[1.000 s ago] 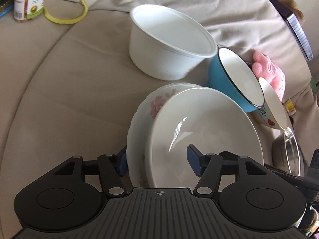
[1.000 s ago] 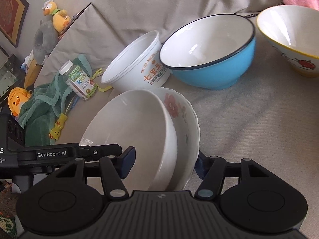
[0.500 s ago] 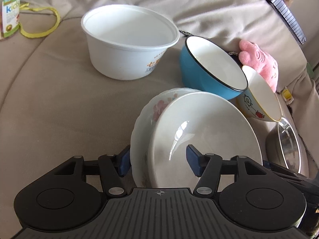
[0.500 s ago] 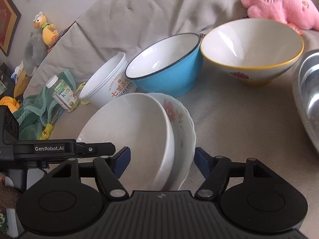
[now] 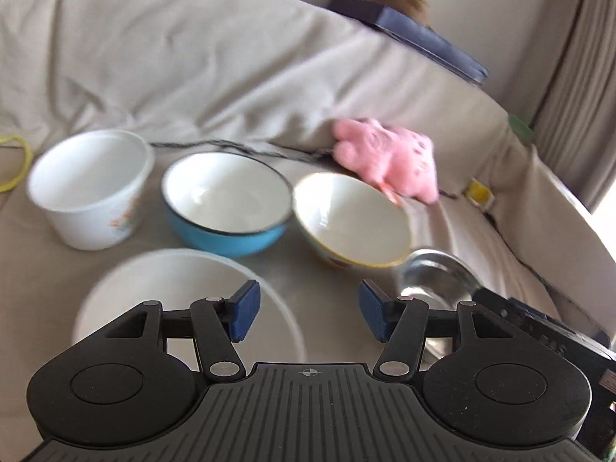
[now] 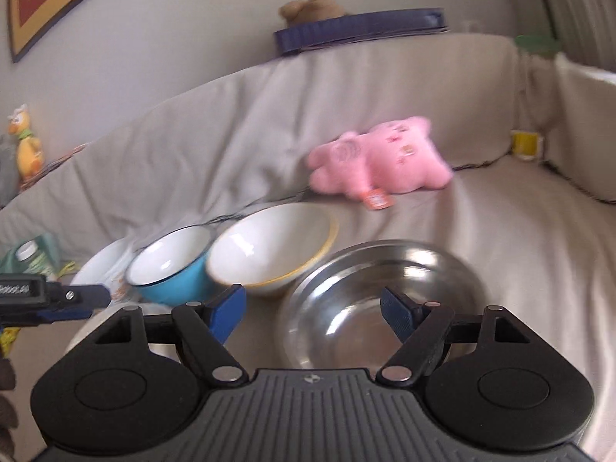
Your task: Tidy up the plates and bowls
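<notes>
My left gripper [image 5: 308, 313] is open and empty above the sofa seat, its left finger over the rim of a white bowl [image 5: 173, 292] lying on the seat. My right gripper [image 6: 313, 310] is open and empty just above a steel bowl [image 6: 381, 300]. Behind stand a white plastic tub [image 5: 88, 186], a blue bowl [image 5: 227, 202] and a yellow-rimmed bowl [image 5: 352, 221] in a row. The blue bowl [image 6: 169, 265] and yellow-rimmed bowl [image 6: 269, 250] also show in the right wrist view. The steel bowl [image 5: 435, 273] lies by my left gripper's right finger.
A pink plush toy [image 6: 379, 161] lies against the sofa back [image 5: 192, 61] behind the bowls. A dark blue book [image 6: 358, 29] rests on top of the backrest. A small yellow object [image 6: 525, 142] sits in the far right corner. The left gripper's body [image 6: 46, 296] shows at the right wrist view's left edge.
Both grippers have let go of the stacked white bowl and flowered plate, opened wider and lifted back and to the right. The white bowl now lies flat on the seat.
</notes>
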{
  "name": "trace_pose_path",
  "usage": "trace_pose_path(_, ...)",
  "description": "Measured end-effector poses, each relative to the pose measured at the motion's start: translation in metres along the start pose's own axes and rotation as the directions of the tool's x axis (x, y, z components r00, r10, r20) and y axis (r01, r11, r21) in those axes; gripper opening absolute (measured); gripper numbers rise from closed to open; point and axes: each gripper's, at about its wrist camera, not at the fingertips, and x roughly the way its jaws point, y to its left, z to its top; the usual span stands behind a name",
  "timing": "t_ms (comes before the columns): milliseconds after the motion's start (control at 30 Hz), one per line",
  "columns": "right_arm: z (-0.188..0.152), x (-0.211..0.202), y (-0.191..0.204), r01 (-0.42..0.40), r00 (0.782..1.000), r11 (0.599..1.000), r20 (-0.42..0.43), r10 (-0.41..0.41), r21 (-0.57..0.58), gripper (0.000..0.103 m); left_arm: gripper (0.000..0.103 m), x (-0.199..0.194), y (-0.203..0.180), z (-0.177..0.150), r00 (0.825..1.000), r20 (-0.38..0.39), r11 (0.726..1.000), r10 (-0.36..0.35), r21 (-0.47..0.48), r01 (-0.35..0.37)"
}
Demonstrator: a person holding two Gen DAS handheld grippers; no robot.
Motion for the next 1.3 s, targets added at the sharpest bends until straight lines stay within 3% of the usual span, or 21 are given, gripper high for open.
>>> trace_pose_path(67,-0.001,0.002,-0.029,0.096,0.995,0.994,0.019,-0.097,0.043,0.078,0.061,0.023,-0.030,-0.005,0.999,-0.041,0.999,-0.035,0.019,0.036)
trace_pose_path(167,-0.002,0.013,-0.076,0.147,0.989,0.981,-0.012,-0.147,0.126,0.078,0.061,0.052,-0.058,-0.009,0.997,-0.078,0.999,-0.019,0.034,0.022)
trace_pose_path(333,-0.013,0.036,-0.122,0.056,0.995,0.950,-0.098,-0.027,0.306,0.078,0.061,0.082,-0.080,-0.011,0.995,-0.081,0.997,0.051,0.053,-0.047)
trace_pose_path(500,-0.014,0.057,-0.115,-0.004,0.990,0.951,-0.131,0.047,0.310,0.078,0.061,0.094,-0.075,-0.011,0.990,-0.075,0.992,0.118,0.050,-0.114)
trace_pose_path(633,0.000,0.079,-0.095,0.047,0.986,0.983,-0.167,-0.017,0.180,0.079,0.063,0.104,-0.064,-0.011,0.986,-0.105,0.992,0.127,0.018,-0.126)
trace_pose_path(733,0.000,0.090,-0.098,0.042,0.983,0.985,-0.182,-0.011,0.169,0.077,0.061,0.111,-0.061,-0.012,0.988,-0.122,0.995,0.092,-0.016,-0.094)
trace_pose_path(833,-0.006,0.091,-0.108,0.017,0.983,0.978,-0.182,0.021,0.206,0.068,0.061,0.117,-0.060,-0.014,0.988,-0.146,0.997,0.050,-0.050,-0.058)
trace_pose_path(1000,-0.012,0.080,-0.118,-0.045,0.982,0.962,-0.165,0.092,0.269,0.056,0.051,0.117,-0.075,-0.024,0.983,-0.170,0.997,-0.075,-0.033,0.070)
trace_pose_path(1100,-0.021,0.071,-0.115,-0.038,0.981,0.964,-0.173,0.086,0.265,0.055,0.052,0.108,-0.085,-0.031,0.987,-0.154,0.998,-0.053,0.020,0.056)
trace_pose_path(1300,-0.041,0.040,-0.108,-0.040,0.978,0.968,-0.189,0.089,0.249,0.055,0.051,0.085,-0.086,-0.052,0.982,-0.178,0.997,-0.058,0.038,0.066)
